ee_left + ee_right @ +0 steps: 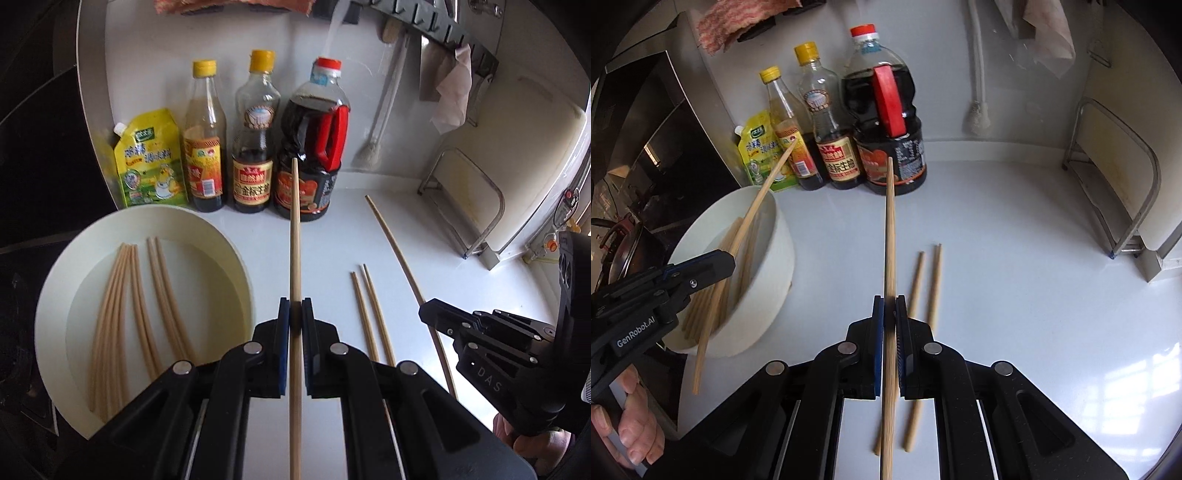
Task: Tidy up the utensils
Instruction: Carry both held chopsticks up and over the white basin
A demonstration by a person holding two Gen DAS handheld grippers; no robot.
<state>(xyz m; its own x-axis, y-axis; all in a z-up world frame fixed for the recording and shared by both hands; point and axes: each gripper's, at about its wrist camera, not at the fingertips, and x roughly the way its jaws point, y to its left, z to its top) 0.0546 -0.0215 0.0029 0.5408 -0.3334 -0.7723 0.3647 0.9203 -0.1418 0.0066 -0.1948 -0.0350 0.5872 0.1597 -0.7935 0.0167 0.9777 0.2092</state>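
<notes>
The left hand-held gripper (295,317) pinches one chopstick (294,229); the right hand-held gripper (889,314) pinches another (889,236). Each should be lowered flat into the bowl (221,236) at nine o'clock, beside those already there.

- My right gripper (889,310) has its jaws clamped on one chopstick (889,236).
- I see the left gripper (716,260) pinching another chopstick (759,199) over the white bowl (775,258).
- Two loose chopsticks (932,288) lie on the tabletop (1015,258), just right of my jaws.
</notes>
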